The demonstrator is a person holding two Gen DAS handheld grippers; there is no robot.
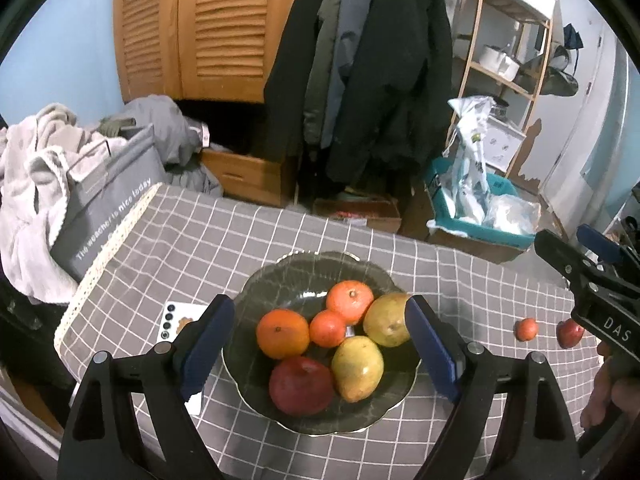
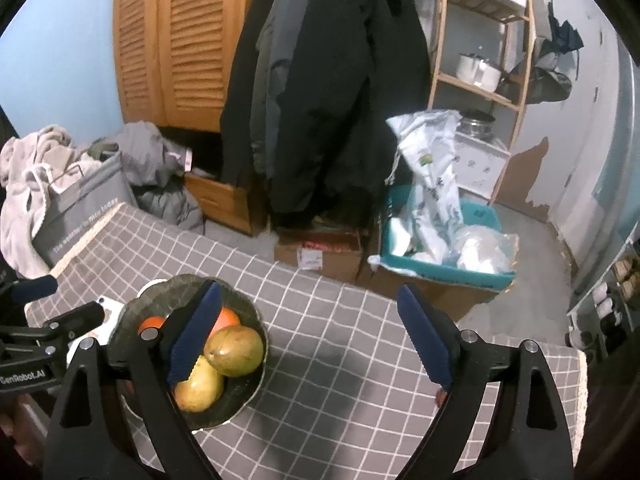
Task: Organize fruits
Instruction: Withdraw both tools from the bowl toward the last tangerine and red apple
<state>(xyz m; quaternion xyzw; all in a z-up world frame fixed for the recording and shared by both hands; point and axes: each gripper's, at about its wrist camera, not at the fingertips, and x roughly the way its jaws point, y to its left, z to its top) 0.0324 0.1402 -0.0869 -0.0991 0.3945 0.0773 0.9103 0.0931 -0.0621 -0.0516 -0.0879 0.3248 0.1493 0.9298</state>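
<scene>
A: The two fruits not yet in the dark scalloped glass bowl (image 1: 256, 288) are a small round orange-red fruit (image 1: 526, 328) and, just beside it at its three o'clock, a small dark red fruit (image 1: 570, 333). Both lie on the grey white-checked cloth of the bench (image 1: 460, 280), well off at three o'clock of the bowl.

B: How will they handle?

A: Light, round and smooth, I'd judge, so apt to roll or squirt out. Take each across its widest middle, gently; the skin may bruise.

B: And the jaws?

A: The left gripper (image 1: 320, 344) has its jaws spread wide with nothing pinched; they hang above the bowl, framing the two oranges, a smaller orange fruit, two yellow-green mangoes and a red apple. The loose fruits lie far toward three o'clock of them.

B: The right one?

A: The right gripper (image 2: 310, 336) is also spread and empty, over bare cloth. A sliver of orange-red (image 2: 441, 397) peeks from behind its right-side finger, outside the gap; the bowl sits at nine o'clock.
</scene>
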